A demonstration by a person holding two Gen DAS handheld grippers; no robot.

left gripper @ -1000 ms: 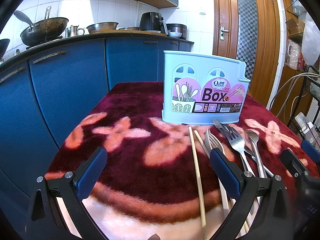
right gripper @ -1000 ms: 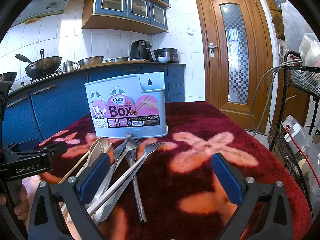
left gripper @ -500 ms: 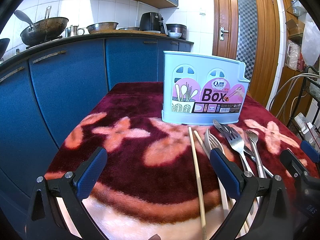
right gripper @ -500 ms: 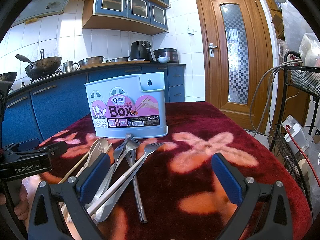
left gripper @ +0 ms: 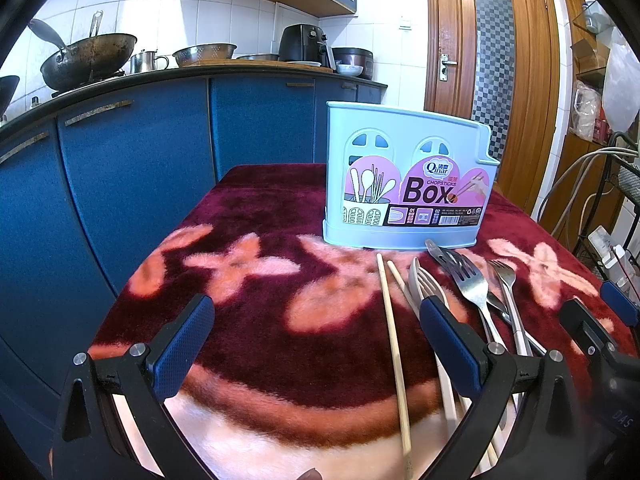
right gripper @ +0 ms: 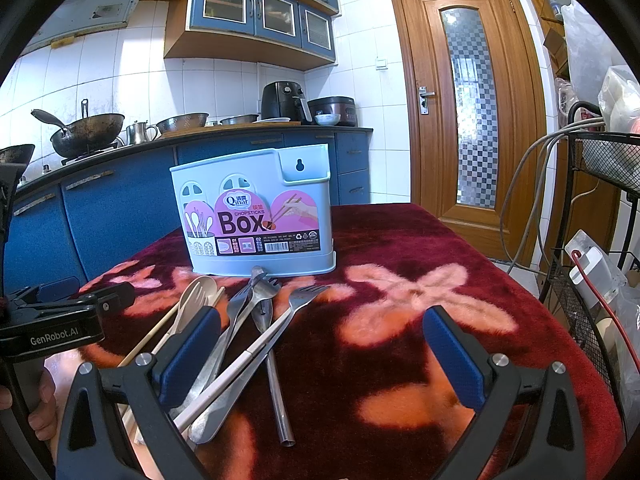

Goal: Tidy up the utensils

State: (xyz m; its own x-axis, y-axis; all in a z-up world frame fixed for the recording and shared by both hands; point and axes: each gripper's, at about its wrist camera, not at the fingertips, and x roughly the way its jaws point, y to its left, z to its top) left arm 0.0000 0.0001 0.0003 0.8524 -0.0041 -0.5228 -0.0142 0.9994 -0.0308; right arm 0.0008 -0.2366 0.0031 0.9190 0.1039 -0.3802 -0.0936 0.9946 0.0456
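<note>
utensils beside chopsticks box, box interior hidden

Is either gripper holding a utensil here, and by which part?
Neither. Left gripper and right gripper are both open and empty; the utensils lie on the cloth.
</note>
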